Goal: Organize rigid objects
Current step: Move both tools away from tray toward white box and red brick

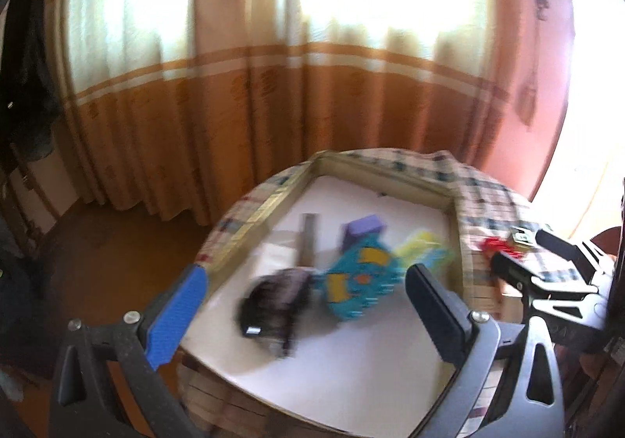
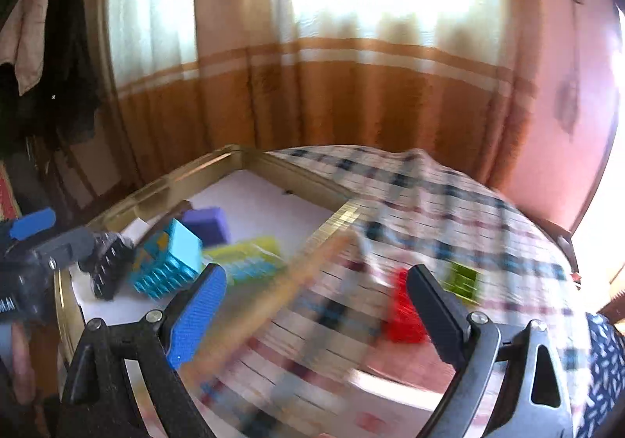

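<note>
We saw the left tool (image 1: 304,305) spread wide with nothing in it, hanging over the tray (image 1: 269,203). Inside the tray, on its white floor, lay a teal block (image 1: 359,282), a purple block (image 1: 361,229), a yellow-green block (image 1: 422,246), a dark blurred object (image 1: 273,301) and a grey strip (image 1: 308,243). The right tool (image 2: 316,305) also stood released and empty. A red block (image 2: 402,313) lay just beyond its black finger on the checked cloth (image 2: 449,196), outside the tray, with a green block (image 2: 465,278) near it.

Toy blocks (image 1: 361,282) heaped in tray (image 1: 390,379) — red block (image 2: 404,317) outside.
</note>
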Motion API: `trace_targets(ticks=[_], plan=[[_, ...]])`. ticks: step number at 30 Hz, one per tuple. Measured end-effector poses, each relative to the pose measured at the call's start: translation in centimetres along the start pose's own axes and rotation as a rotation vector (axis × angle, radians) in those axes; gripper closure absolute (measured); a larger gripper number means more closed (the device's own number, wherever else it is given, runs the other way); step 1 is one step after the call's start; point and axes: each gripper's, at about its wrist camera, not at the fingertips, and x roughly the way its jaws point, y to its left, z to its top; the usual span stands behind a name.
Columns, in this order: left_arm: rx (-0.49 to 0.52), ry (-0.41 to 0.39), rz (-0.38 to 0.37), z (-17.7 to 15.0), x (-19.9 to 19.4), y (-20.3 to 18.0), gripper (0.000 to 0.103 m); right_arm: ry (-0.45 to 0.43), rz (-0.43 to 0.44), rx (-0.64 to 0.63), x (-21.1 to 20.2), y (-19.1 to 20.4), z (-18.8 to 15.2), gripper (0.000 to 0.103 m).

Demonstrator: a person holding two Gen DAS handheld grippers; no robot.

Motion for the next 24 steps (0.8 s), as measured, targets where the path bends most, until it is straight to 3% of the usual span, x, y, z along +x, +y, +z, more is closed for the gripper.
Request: trace_targets(ticks=[6, 12, 17, 24], plan=[[0.035, 0.026, -0.132, -0.7, -0.5, -6.1, 0.0, 0.03, -0.105, 0.132, -3.5, -7.2, -4.0, 0.008], [0.127, 0.083, -0.223, -2.3, -0.1, -13.1, 0.0, 0.032, -0.143, 0.241, -5.6, -11.5, -6.7, 0.008], [0.2, 0.143, -0.255, -4.2, 1.0, -17.5, 0.0, 0.007, -0.169, 0.339, -6.1, -13.9, -7.6, 0.007], [0.234, 0.187, -0.274, -5.3, 2.3, -20.2, 0.0, 0.003, -0.165, 0.372, -5.8, -14.7, -7.9, 0.007]])
